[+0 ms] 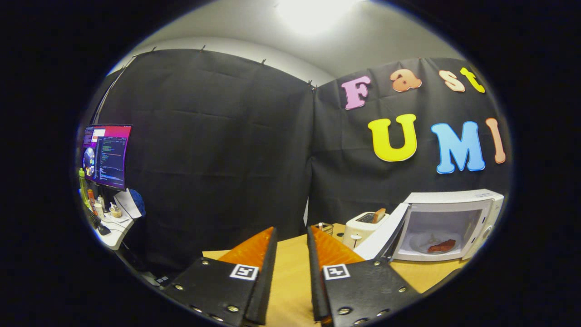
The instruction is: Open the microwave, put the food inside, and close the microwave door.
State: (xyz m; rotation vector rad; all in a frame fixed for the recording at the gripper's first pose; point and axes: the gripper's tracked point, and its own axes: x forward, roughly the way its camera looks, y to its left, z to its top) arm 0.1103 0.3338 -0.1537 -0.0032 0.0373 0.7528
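The claw point(292, 236) hangs empty over the tan wooden tabletop point(290, 281), fingers slightly parted. Beyond them, toward the tabletop's far right corner, the white boxy microwave point(454, 222) stands with its door point(379, 238) swung wide; reddish-brown food point(441, 246) lies on the plate inside. A cream toaster point(363, 227) stands just beside the door.

No readable text; the gripper point(292, 236) fingers, slightly parted, bear only square markers

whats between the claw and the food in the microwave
In the gripper view, the open microwave door stands between the open, empty claw and the food on the plate inside the microwave. The toaster sits just behind the door.
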